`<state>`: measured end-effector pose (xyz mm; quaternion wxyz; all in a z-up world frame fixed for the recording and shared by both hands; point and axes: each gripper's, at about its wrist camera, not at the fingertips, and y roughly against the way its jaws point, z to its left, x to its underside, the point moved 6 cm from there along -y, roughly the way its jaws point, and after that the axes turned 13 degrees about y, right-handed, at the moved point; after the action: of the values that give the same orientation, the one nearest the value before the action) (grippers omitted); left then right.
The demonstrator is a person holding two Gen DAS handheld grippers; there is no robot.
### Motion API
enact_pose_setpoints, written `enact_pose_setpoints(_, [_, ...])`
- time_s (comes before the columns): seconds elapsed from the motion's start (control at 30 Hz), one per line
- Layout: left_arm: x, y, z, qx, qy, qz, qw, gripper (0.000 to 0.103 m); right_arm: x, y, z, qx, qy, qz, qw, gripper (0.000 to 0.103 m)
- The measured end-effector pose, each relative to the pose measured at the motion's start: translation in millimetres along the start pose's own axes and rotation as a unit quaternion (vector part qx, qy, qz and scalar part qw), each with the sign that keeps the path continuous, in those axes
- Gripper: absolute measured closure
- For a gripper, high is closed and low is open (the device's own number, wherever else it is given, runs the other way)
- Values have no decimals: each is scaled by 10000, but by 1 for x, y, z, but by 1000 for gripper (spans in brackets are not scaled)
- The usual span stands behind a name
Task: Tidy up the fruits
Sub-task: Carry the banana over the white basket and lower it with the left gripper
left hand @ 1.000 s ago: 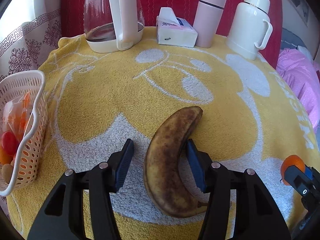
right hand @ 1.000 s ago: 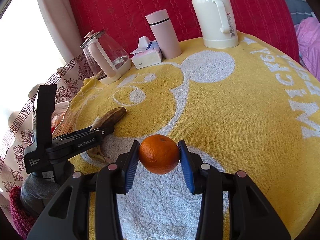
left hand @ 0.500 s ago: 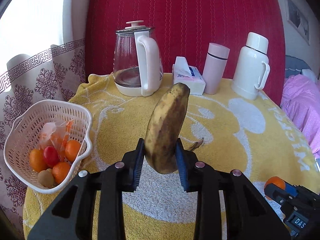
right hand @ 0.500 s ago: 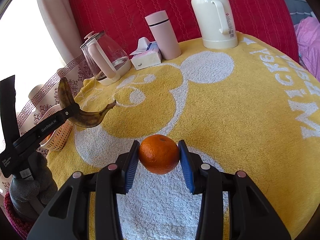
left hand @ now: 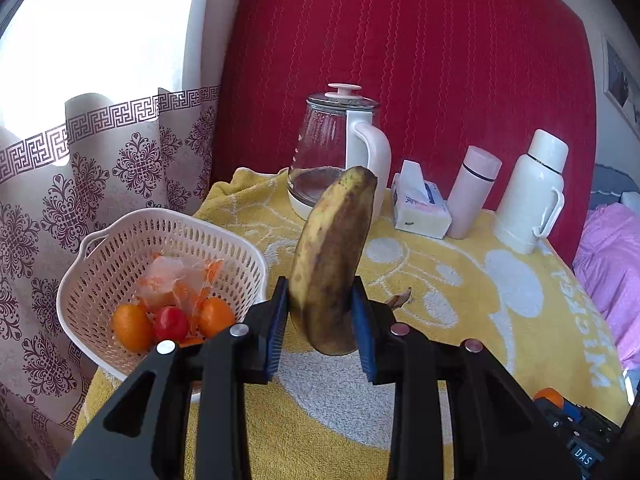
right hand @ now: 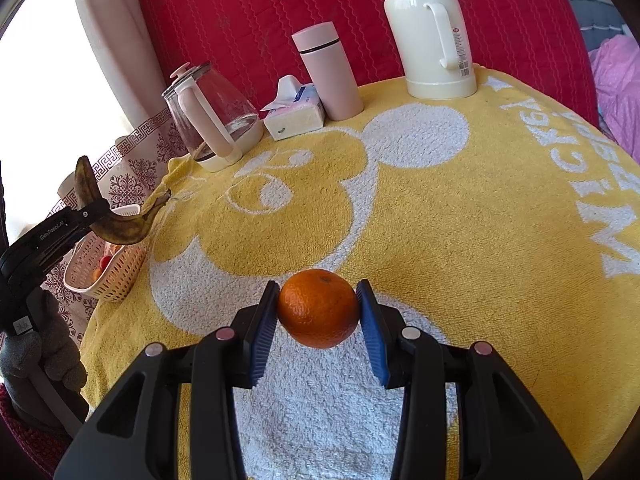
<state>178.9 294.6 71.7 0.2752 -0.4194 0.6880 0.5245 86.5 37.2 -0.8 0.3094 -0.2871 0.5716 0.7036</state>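
Our left gripper (left hand: 320,322) pinches the banana (left hand: 332,260), its long axis nearly upright. The basket (left hand: 96,240) lies at lower left, much nearer to it. Our right gripper (right hand: 318,320) pinches the orange (right hand: 318,308).

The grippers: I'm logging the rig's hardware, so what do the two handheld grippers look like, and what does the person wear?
Both the left gripper and the right gripper have matte black angular bodies, ribbed blue finger pads and round silver bolt heads. From the right wrist view, the left gripper's side carries small white lettering. A grey glove covers the hand gripping its handle.
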Motion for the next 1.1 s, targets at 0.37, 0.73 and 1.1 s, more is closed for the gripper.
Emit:
enact_pose_setpoints(0.37, [-28,11,47,-528,316,-409,9973,72,2,-3,2,11,45,33,10000,63])
enact_pose_setpoints(0.73, [-38,6,82,-1017,547,-532,9919,72,3,-4,4,4,74,62,10000,63])
enact_pose_setpoints(1.1, [-37,-1,95,-1142,698,-446,9900,72,3,-4,4,5,71,63,10000,63])
